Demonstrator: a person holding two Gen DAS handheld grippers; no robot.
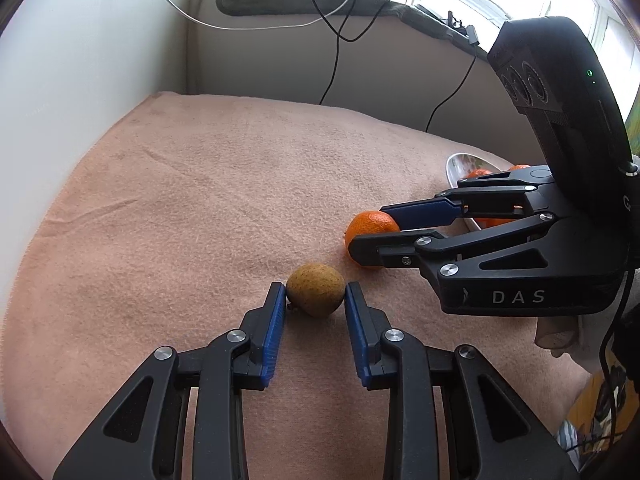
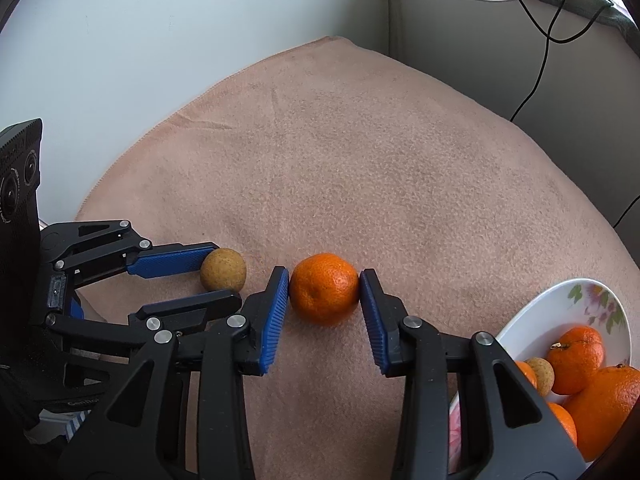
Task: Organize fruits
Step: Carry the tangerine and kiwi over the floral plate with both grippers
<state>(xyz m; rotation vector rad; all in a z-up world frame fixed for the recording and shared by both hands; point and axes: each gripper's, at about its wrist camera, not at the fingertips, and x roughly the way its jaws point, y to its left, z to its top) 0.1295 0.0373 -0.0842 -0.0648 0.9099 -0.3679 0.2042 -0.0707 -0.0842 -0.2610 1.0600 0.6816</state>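
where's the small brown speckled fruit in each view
Left wrist view: the small brown speckled round fruit sits low centre, between the left gripper jaws' tips.
Right wrist view: same fruit at mid-left, between the left gripper jaws reaching in from the left.
Shared landmark: the loose orange mandarin on the pink blanket, lying just right of the brown fruit in both views.

A pinkish-beige fleece blanket [image 2: 360,168] is carrying a speckled brown round fruit [image 2: 223,270], an orange mandarin [image 2: 324,289] and a white floral bowl [image 2: 560,304].
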